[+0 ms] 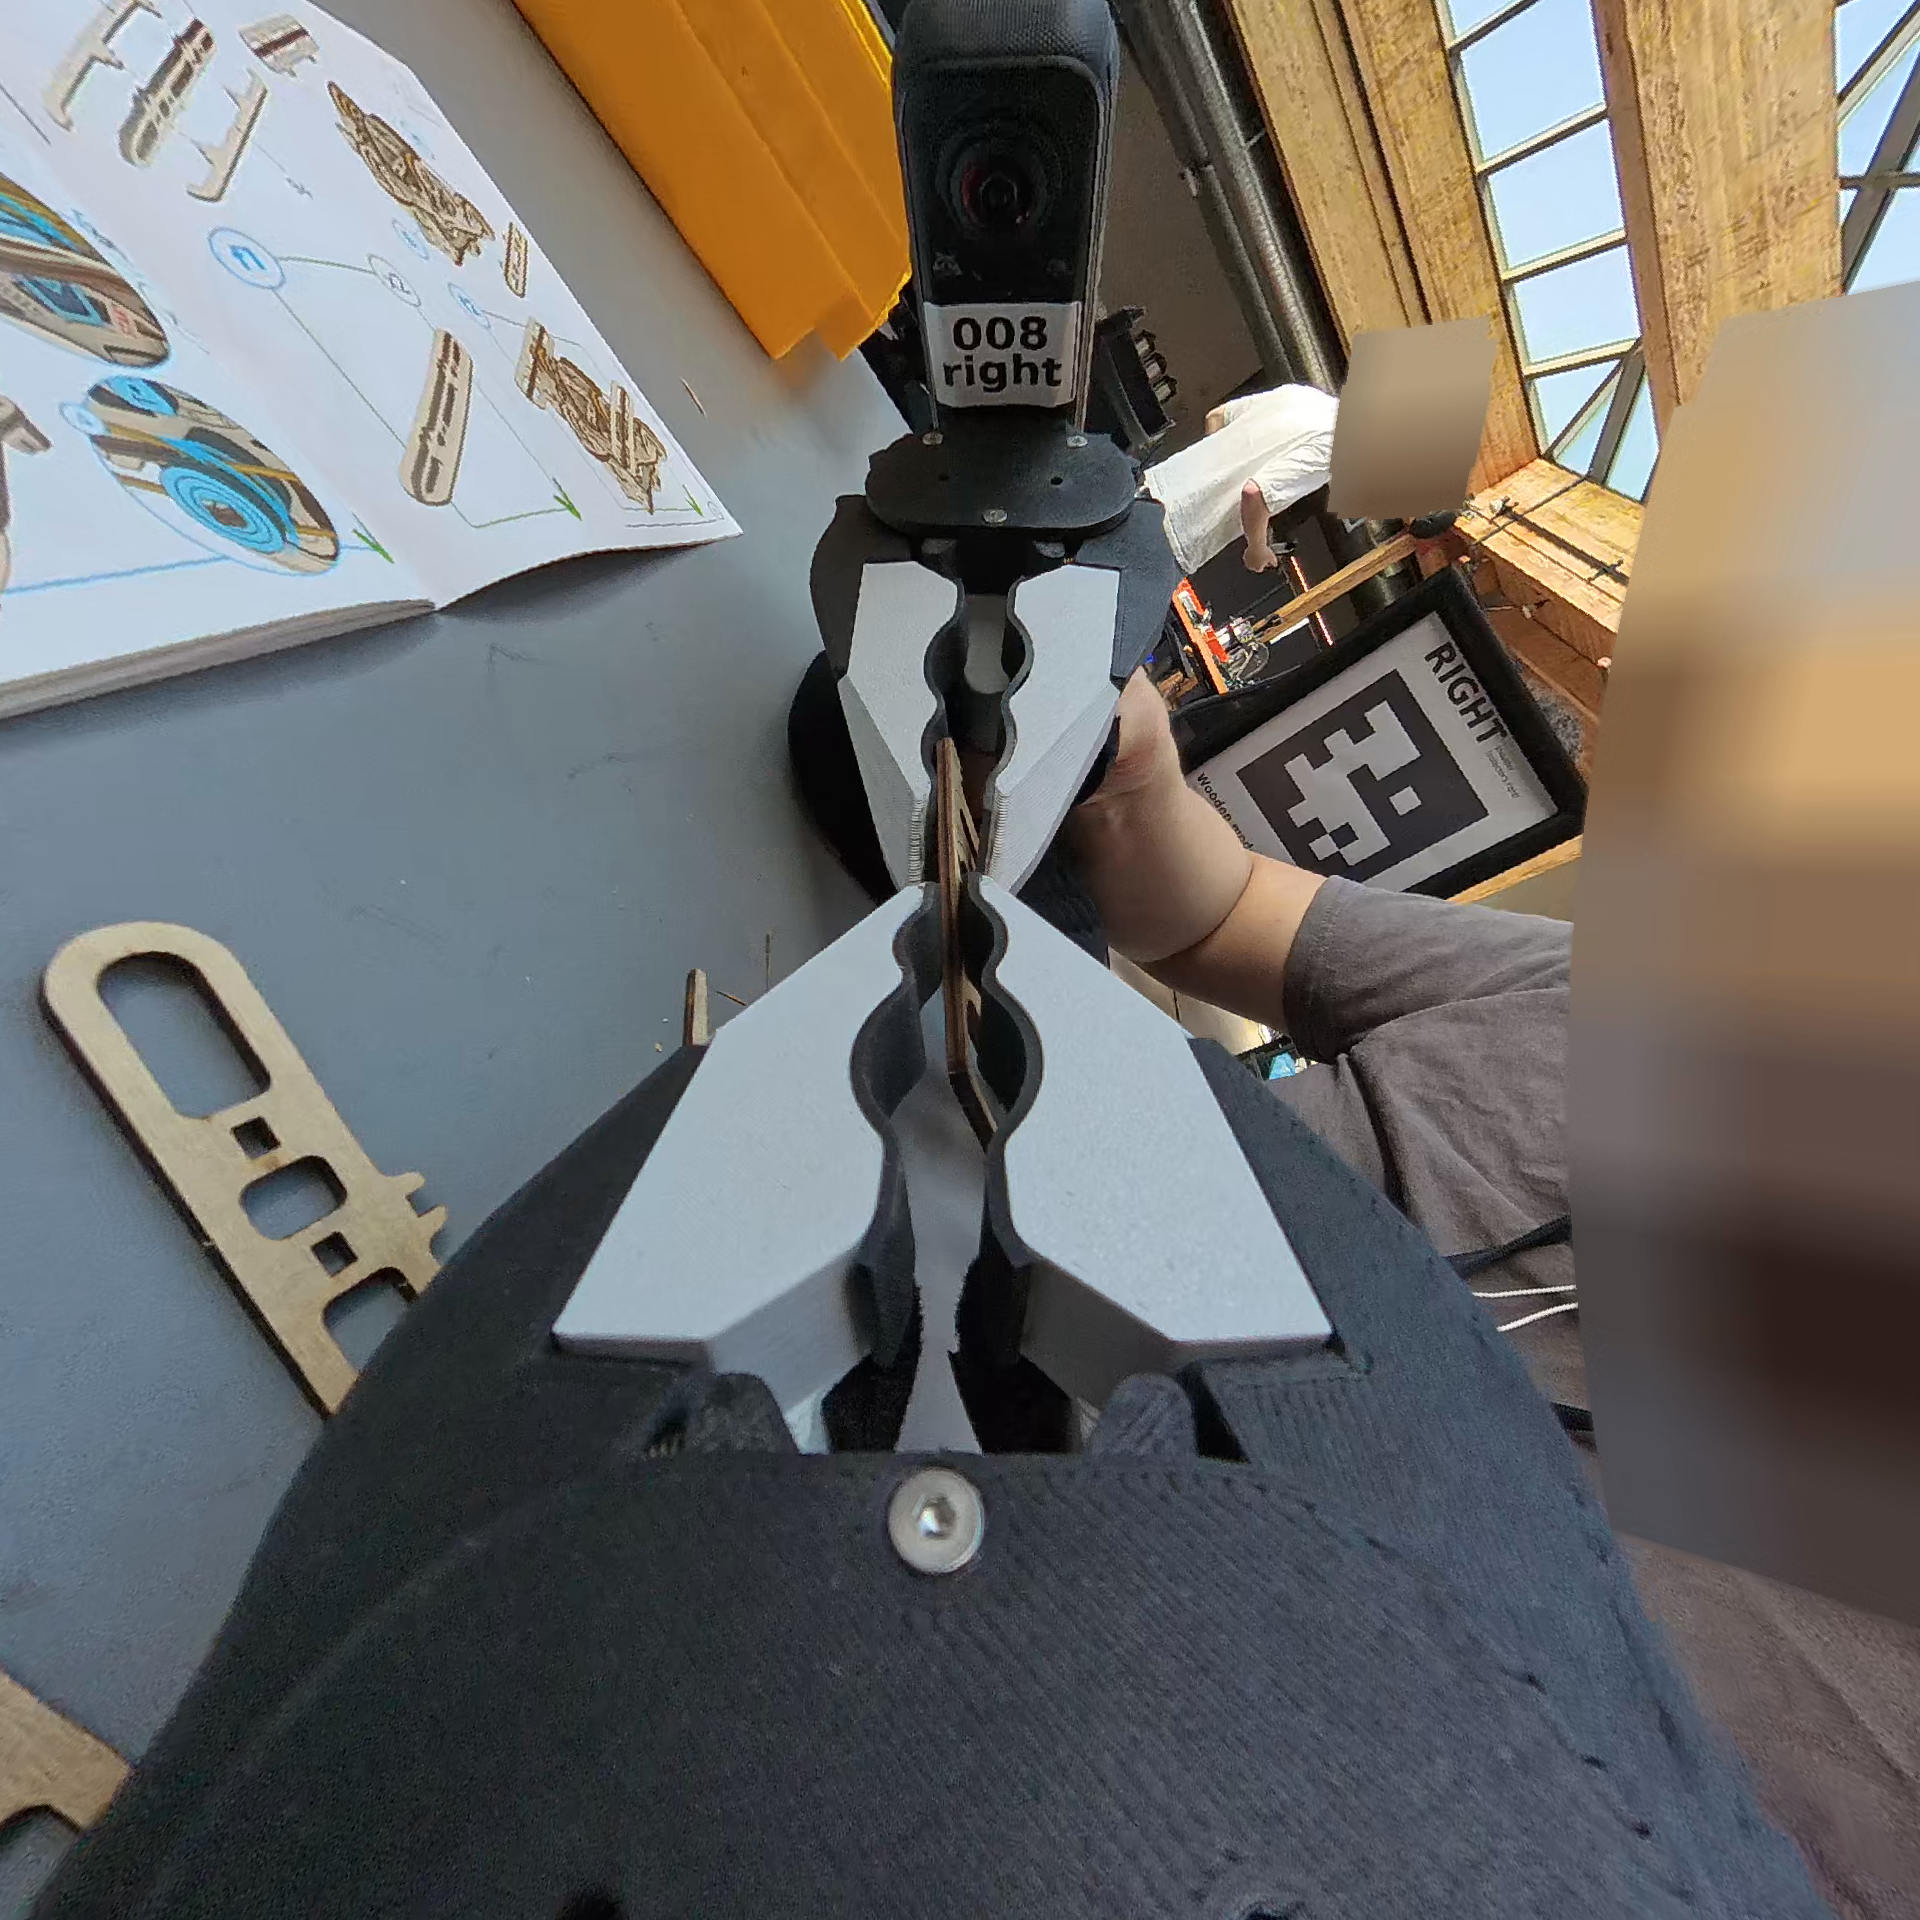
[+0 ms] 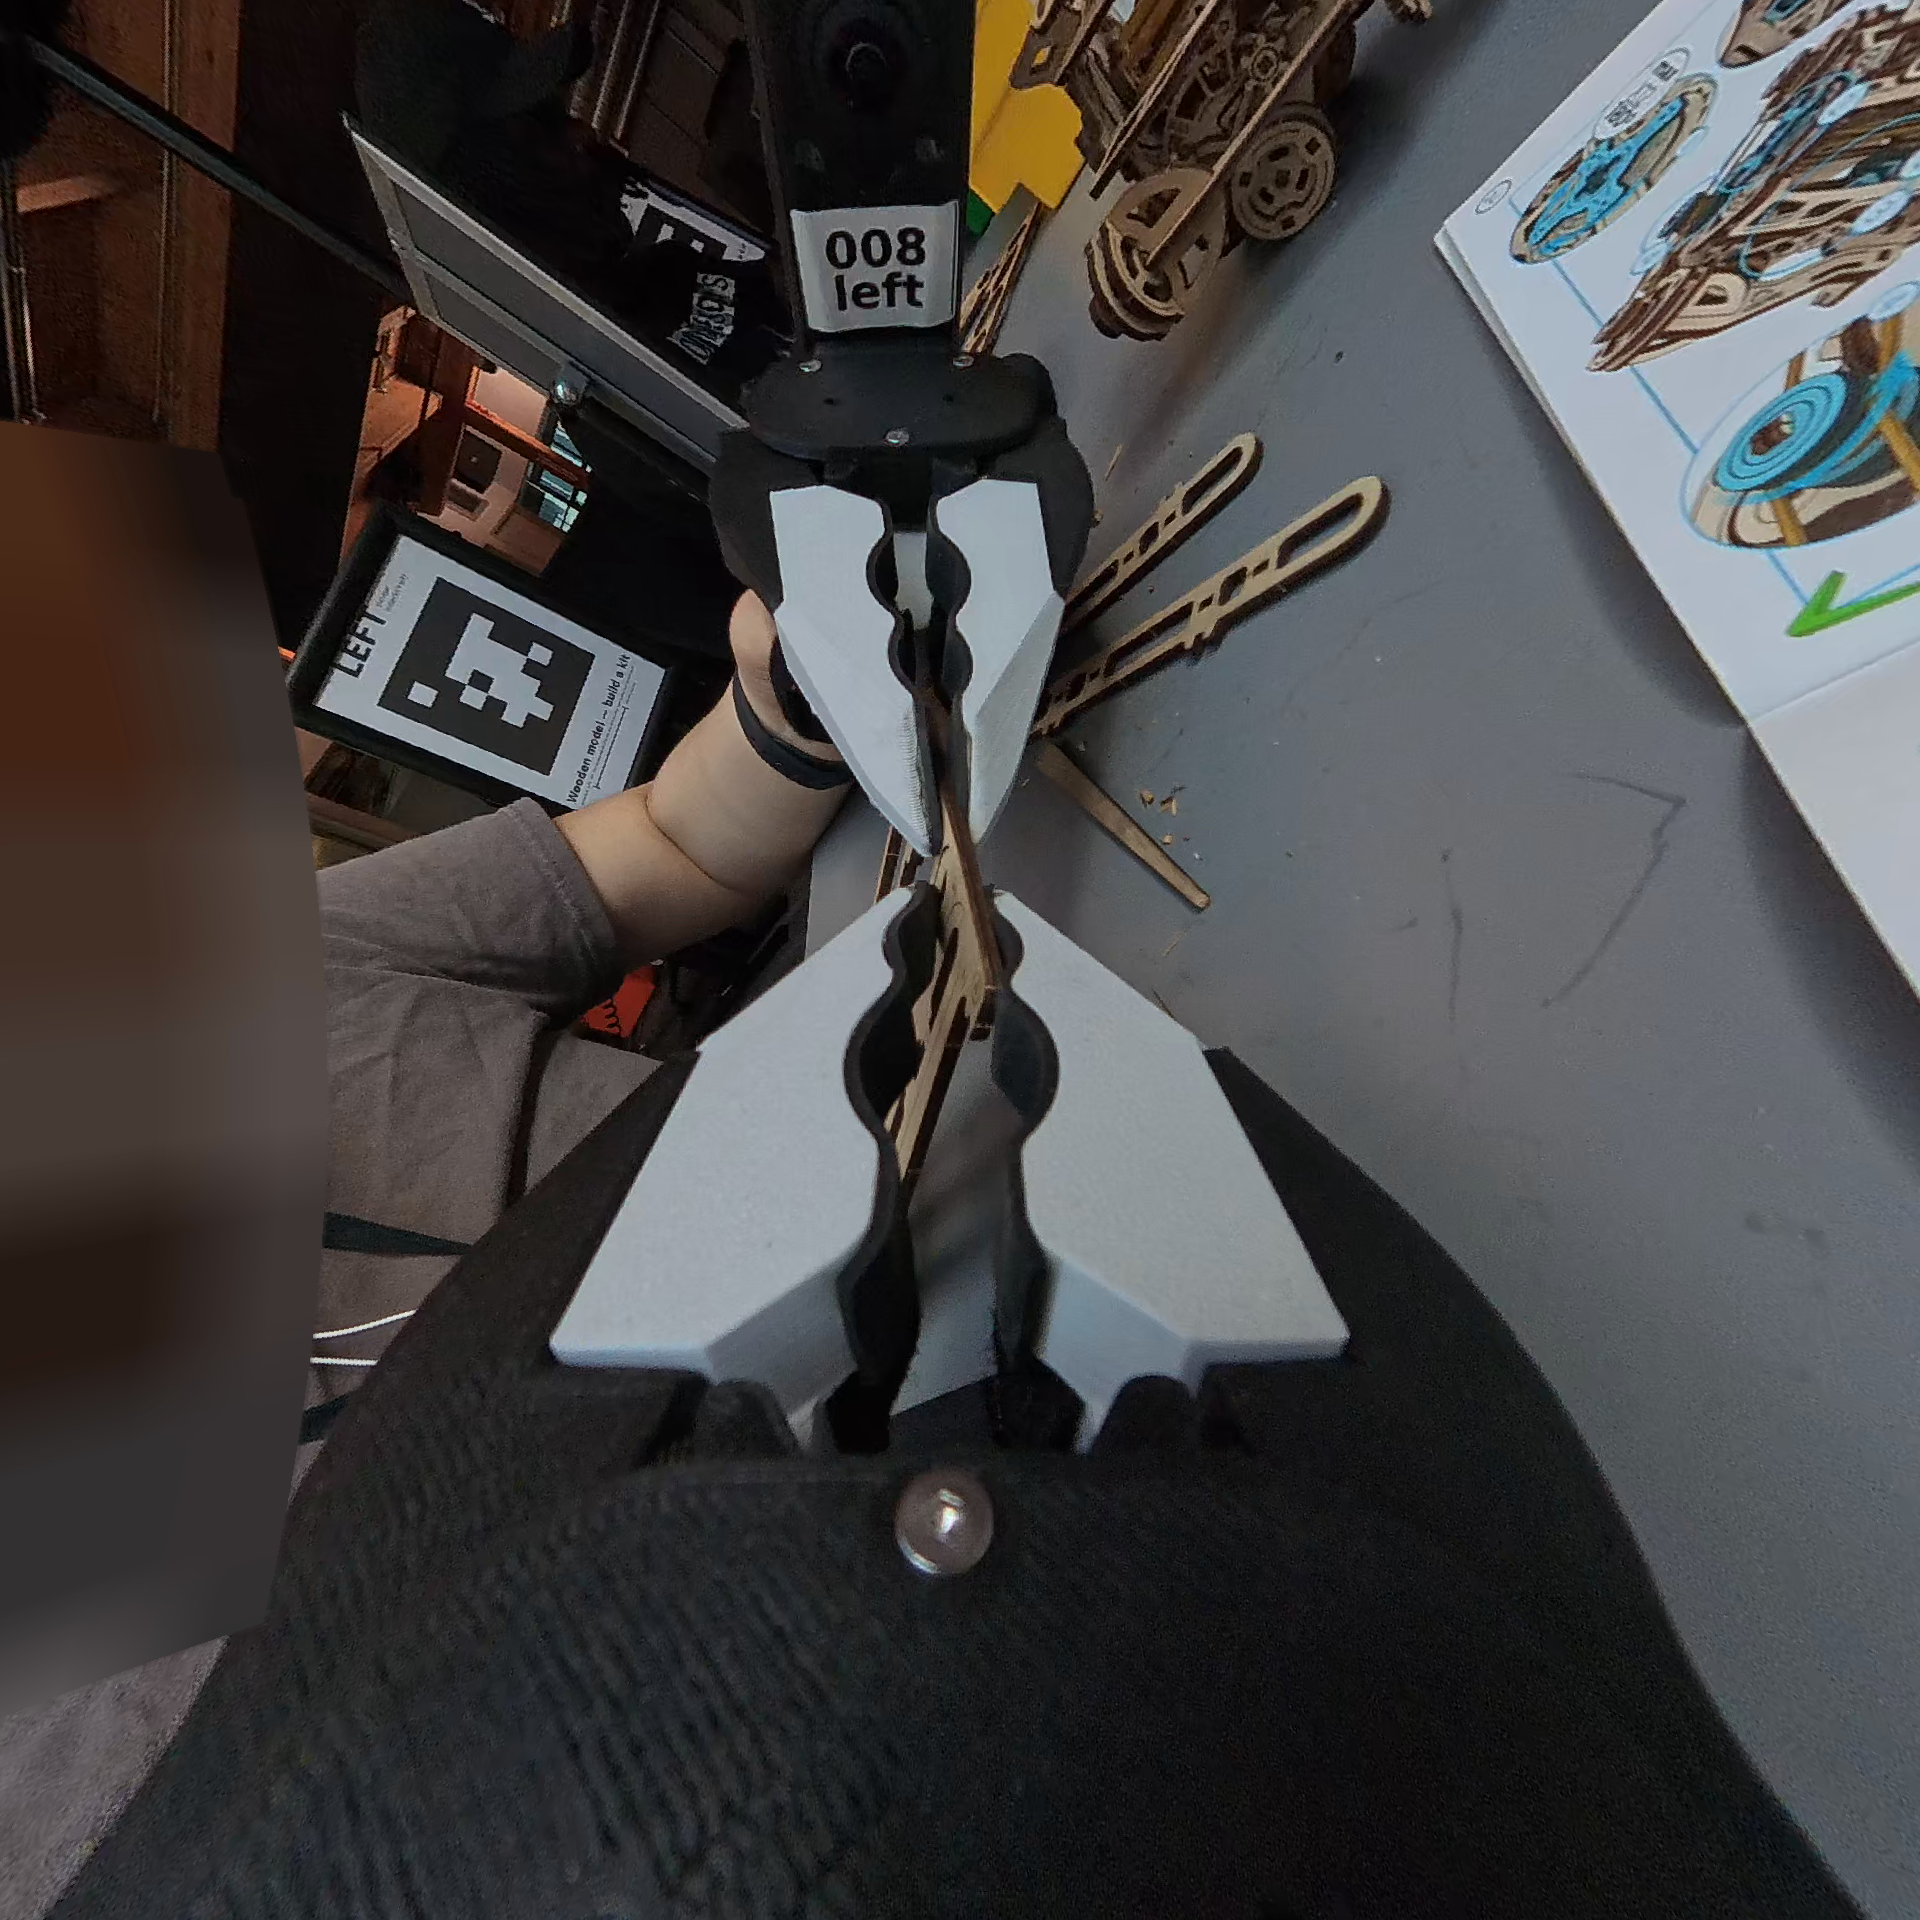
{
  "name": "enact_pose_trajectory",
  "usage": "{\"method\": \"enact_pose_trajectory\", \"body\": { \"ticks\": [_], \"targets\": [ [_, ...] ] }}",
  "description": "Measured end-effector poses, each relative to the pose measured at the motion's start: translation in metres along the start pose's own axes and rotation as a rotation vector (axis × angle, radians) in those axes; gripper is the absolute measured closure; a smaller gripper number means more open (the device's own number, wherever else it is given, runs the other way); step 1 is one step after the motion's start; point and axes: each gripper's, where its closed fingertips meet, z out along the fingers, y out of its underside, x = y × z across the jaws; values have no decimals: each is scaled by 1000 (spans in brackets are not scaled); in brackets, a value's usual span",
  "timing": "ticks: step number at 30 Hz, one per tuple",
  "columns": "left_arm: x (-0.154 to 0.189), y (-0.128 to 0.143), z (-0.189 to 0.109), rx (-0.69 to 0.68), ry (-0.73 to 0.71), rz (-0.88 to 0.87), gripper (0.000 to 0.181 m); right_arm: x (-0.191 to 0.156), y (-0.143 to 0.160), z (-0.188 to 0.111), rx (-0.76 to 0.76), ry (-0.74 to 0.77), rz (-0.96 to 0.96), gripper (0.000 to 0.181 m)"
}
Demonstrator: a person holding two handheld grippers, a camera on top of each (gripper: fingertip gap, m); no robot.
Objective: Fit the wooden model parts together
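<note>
My left gripper (image 1: 948,902) and right gripper (image 2: 961,906) meet tip to tip above the grey table (image 1: 468,831). A thin slotted wooden strip (image 1: 961,997) runs edge-on between both pairs of fingers. In the right wrist view its flat slotted face (image 2: 951,997) shows between my right fingers and reaches into the left gripper (image 2: 951,831). Both grippers are shut on this wood. The right gripper (image 1: 961,868) faces me in the left wrist view. I cannot tell whether the wood is one piece or two joined pieces.
An open instruction booklet (image 1: 312,343) lies on the table and shows in the right wrist view (image 2: 1714,416). A loose slotted wooden part (image 1: 239,1143) lies near the left gripper. Two slotted strips (image 2: 1226,603), a part-built wooden model (image 2: 1195,156) and yellow sheets (image 1: 748,156) lie farther off. Less than 4 cm separates the two grippers' tips.
</note>
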Motion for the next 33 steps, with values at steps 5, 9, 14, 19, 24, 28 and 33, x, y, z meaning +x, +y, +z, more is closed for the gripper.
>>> {"method": "enact_pose_trajectory", "body": {
  "ticks": [5,9,14,19,24,28,33],
  "targets": [
    [-1,-3,-1,9,-9,44,180,0,-5,-1,30,3,10,175],
    [-1,-3,-1,9,-24,62,180,1,-6,-2,34,-2,35,175],
    [-2,-4,-1,21,-38,48,181,3,-6,-2,35,-13,79,176],
    [-7,-1,1,25,-32,-24,181,7,-1,-1,12,32,55,177],
    [-9,0,1,21,-47,-23,181,9,-1,0,10,33,61,177],
    [-9,0,1,20,-52,-22,181,10,-1,-1,9,31,69,178],
    [-11,0,1,17,-71,-1,180,11,-1,-1,12,32,84,178]
  ]
}}
